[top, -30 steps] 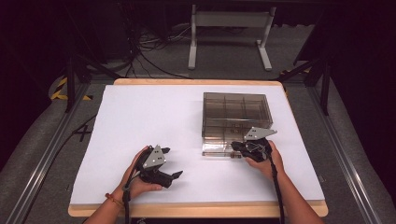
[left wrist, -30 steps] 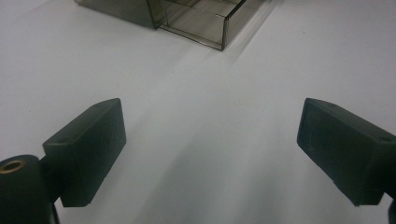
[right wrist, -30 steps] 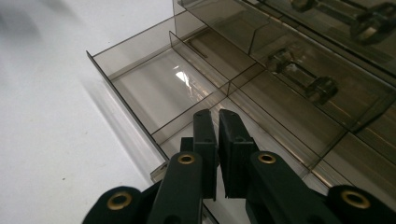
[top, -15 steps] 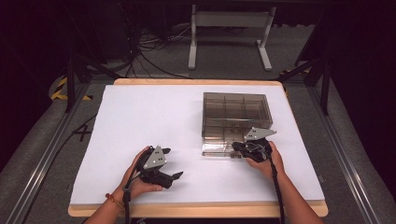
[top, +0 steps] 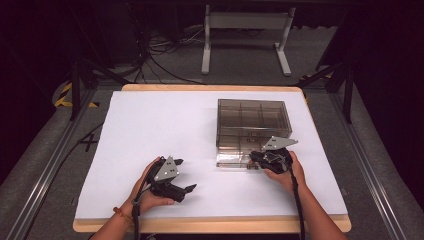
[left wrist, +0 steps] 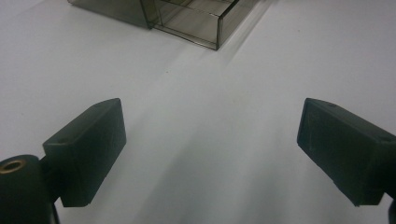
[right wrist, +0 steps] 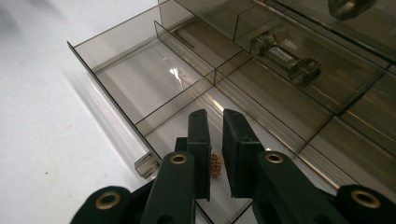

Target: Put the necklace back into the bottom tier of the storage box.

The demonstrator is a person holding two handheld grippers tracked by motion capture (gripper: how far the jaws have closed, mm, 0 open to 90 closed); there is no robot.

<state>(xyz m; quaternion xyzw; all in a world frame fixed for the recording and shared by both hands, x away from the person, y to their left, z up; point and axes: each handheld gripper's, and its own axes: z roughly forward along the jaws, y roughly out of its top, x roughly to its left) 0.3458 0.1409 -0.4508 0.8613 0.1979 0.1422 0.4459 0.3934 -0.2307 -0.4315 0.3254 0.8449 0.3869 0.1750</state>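
A smoky clear compartment box (top: 252, 117) stands right of centre on the white table (top: 150, 125), its front drawer (top: 232, 159) pulled out toward me. My right gripper (top: 252, 159) reaches into the drawer's near corner. In the right gripper view its jaws (right wrist: 215, 114) stand a narrow gap apart over a drawer compartment (right wrist: 140, 79), with a small brass knurled piece (right wrist: 215, 164) low in the gap and no pad pressing on it. My left gripper (top: 186, 175) rests on the table at the front left, jaws wide open (left wrist: 210, 154) with nothing between them, facing the box (left wrist: 196, 23).
A clear spool-shaped part (right wrist: 282, 56) lies in a compartment farther inside the box. Beyond the table's far edge stand a metal frame (top: 245, 30) and loose cables (top: 160, 55). Rails run along both sides of the table.
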